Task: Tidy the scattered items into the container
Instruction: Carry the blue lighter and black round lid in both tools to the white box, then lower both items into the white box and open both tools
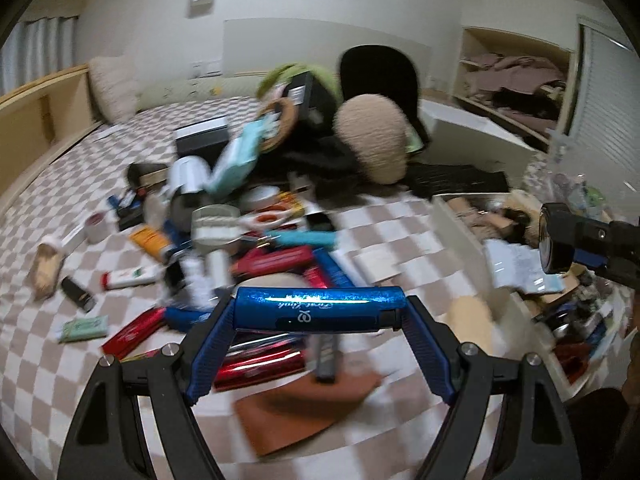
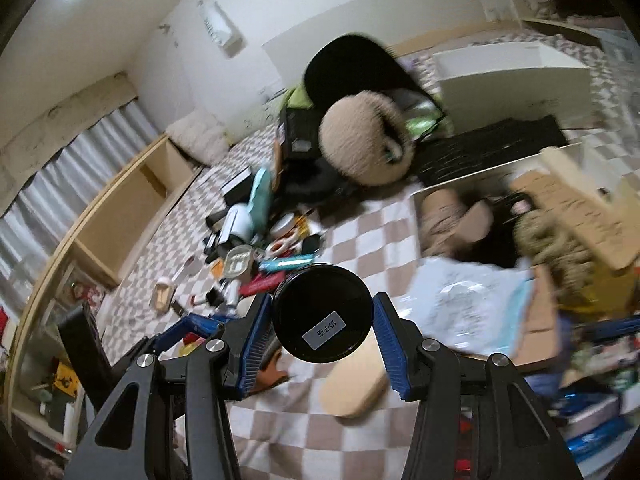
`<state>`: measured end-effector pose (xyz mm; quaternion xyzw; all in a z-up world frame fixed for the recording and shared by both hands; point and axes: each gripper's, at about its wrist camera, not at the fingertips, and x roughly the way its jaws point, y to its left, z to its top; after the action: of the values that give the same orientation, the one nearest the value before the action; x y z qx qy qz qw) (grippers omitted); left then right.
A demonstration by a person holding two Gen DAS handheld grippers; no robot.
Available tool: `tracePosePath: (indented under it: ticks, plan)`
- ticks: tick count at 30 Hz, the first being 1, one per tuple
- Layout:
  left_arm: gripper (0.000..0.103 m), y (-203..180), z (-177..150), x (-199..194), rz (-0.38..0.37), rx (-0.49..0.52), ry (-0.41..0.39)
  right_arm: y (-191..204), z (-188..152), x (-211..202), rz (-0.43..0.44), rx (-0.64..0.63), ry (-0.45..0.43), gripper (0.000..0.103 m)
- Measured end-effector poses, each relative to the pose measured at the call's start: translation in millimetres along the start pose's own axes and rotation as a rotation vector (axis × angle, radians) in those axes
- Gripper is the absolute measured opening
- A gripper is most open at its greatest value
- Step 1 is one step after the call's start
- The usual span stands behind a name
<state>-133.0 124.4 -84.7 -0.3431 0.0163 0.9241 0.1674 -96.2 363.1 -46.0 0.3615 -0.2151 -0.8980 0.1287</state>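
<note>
Left gripper [image 1: 318,314]: I had its jaws clenched endwise on a blue tube [image 1: 316,307], lifted above the bed [image 1: 60,392].

Right gripper [image 2: 322,316]: jaws clenched on a round black jar [image 2: 322,312], likewise aloft.

Container [image 2: 440,194]: white box to the right, already crowded with cardboard and papers.

Pile [image 1: 224,236]: tubes, scissors and boxes lay scattered on the checkered cover.

Handling note, my judgement: carry each item over the box wall, find a gap, lower before letting go; the jar could roll.
</note>
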Motion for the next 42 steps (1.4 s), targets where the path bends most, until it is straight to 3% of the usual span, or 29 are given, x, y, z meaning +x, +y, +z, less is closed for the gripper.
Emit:
tracePosePath:
  ticks: [12, 21, 31, 42]
  plan:
    - [0.082, -83, 37, 16, -0.141, 0.092, -0.039, -66, 29, -72, -0.102, 0.053, -0.086, 0.052]
    - [0.082, -136, 50, 32, -0.214, 0.173, -0.031, -112, 36, -97, -0.16, 0.11, -0.124, 0.052]
    - [0.082, -181, 47, 50, -0.3, 0.258, -0.001, -141, 19, -91, -0.201, 0.136, -0.057, 0.052]
    - [0.082, -206, 52, 72, -0.349, 0.258, 0.052, -134, -4, -63, -0.185, 0.052, 0.072, 0.052]
